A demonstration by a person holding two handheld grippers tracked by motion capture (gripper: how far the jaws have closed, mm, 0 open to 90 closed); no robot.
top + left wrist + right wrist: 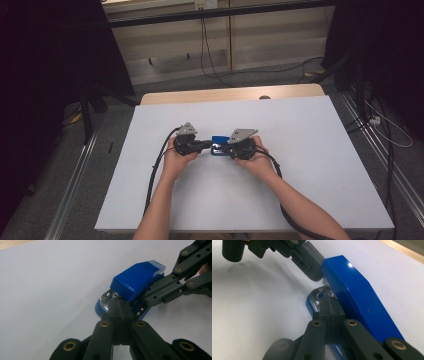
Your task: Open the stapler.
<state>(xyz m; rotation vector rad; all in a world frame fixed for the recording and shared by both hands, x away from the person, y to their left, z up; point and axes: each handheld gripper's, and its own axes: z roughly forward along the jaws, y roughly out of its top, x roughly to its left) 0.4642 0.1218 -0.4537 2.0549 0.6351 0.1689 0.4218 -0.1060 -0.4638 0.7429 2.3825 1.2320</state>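
Note:
A blue stapler (218,140) (136,281) (355,291) lies near the middle of the white table (310,175), with a shiny metal plate (106,298) (320,295) on the front of its base. My left gripper (209,145) (120,306) is shut, and its tips rest at the stapler's front, just under the blue top. My right gripper (223,148) (329,302) is shut too, its tips lying on the base beside the metal plate. In the left gripper view, the right gripper (148,300) reaches in from the right against the stapler's side. The left gripper (315,275) touches the blue top's end in the right gripper view.
The table's far edge is bare wood (230,94) with a small dark object (265,97) on it. Black cables (155,175) trail from both grippers toward the front edge. Metal rails (75,185) and floor cables flank the table.

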